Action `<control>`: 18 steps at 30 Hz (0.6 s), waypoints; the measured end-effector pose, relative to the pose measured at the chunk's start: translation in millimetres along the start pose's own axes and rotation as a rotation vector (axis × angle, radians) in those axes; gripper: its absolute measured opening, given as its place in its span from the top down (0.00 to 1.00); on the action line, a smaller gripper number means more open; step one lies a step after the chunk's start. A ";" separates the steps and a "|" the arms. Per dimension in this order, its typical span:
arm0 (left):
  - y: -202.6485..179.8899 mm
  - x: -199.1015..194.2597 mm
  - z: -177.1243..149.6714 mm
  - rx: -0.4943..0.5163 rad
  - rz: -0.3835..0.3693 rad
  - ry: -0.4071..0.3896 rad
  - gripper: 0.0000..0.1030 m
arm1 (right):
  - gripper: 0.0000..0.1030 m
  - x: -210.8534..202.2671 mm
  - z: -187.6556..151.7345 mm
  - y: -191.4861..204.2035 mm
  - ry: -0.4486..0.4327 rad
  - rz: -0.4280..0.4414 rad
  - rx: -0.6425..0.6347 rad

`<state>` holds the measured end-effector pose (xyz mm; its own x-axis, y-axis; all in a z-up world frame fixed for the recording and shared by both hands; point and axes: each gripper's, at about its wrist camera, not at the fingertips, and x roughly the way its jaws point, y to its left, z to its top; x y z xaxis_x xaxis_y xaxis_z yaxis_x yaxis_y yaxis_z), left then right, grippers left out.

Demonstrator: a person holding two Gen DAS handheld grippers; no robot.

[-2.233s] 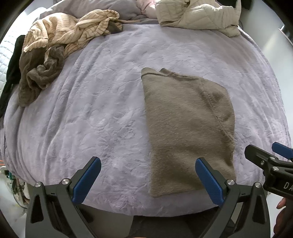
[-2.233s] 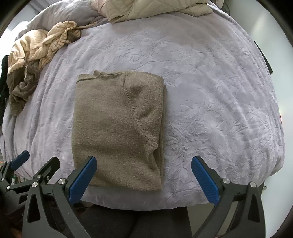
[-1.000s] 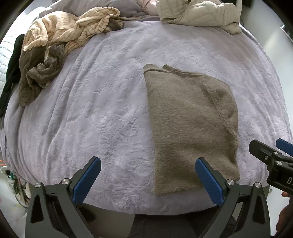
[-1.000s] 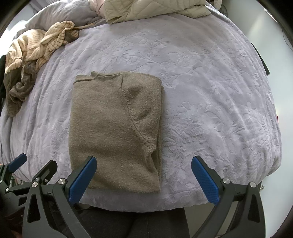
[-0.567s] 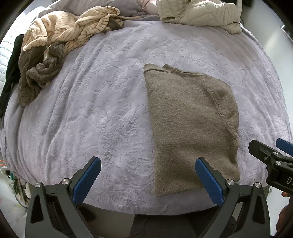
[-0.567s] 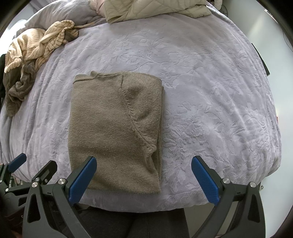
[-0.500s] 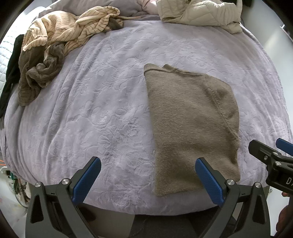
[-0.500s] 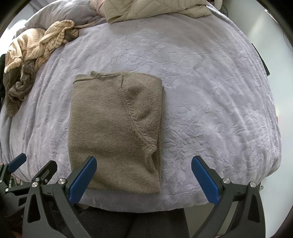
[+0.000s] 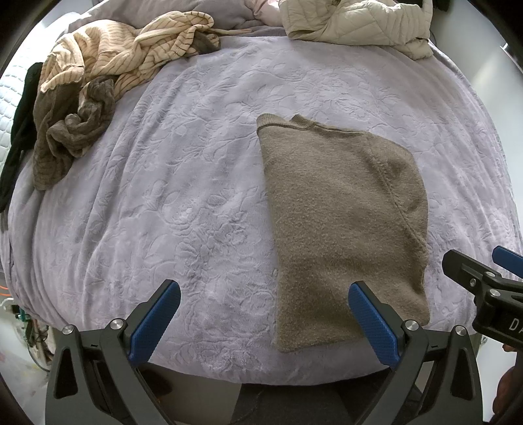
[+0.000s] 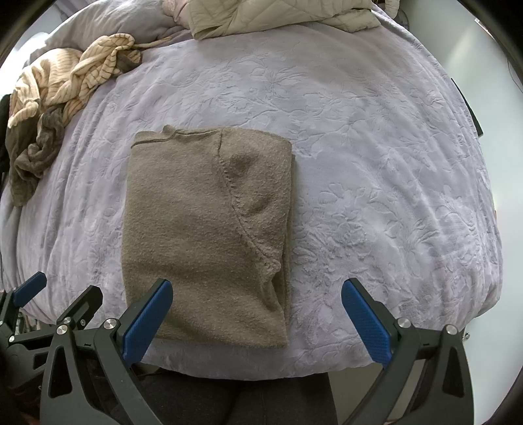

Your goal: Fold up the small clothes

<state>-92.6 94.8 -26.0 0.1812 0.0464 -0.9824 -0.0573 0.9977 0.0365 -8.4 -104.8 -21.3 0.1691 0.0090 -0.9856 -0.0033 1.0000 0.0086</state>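
Note:
A taupe knit sweater point(image 9: 340, 215) point(image 10: 206, 229) lies folded lengthwise into a tall rectangle on the lilac bedspread point(image 9: 183, 196) point(image 10: 376, 183), its hem near the bed's front edge. My left gripper point(image 9: 264, 314) hovers open over the front edge, its right pad above the sweater's hem. Over the same edge my right gripper point(image 10: 256, 310) stands open, its left pad above the hem. Neither holds anything. Each gripper shows at the side of the other's view, the right gripper point(image 9: 483, 278) and the left gripper point(image 10: 49, 300).
A heap of striped beige and brown clothes point(image 9: 98, 81) point(image 10: 49, 108) lies at the bed's far left. A quilted cream jacket point(image 9: 353, 19) point(image 10: 278, 13) sits at the far edge. A black garment point(image 9: 19, 130) hangs at the left side.
Both grippers have pulled slightly back and lifted over the last two seconds; the sweater sits a little farther off in both views. Nothing was grasped or released.

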 end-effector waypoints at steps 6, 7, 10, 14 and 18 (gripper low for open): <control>1.2 1.1 0.0 0.001 0.004 -0.001 0.00 | 0.00 0.3 -0.1 -0.1 -0.001 0.000 -0.003; 2.3 1.9 0.3 0.000 0.002 0.000 0.00 | 0.00 0.2 0.2 0.2 0.000 0.000 -0.002; 4.0 2.8 1.7 0.000 0.001 0.004 0.00 | 0.00 0.2 0.6 0.1 0.000 0.000 -0.002; 5.3 3.3 2.2 0.000 0.000 0.005 0.00 | 0.00 0.4 0.8 -0.5 -0.001 -0.001 -0.004; 5.0 2.9 2.1 0.002 0.002 0.005 0.00 | 0.00 0.2 2.1 -0.6 -0.001 -0.002 -0.005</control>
<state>-90.3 100.1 -28.2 0.1758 0.0481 -0.9832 -0.0562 0.9977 0.0388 -6.3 -105.4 -21.2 0.1703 0.0071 -0.9854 -0.0081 1.0000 0.0058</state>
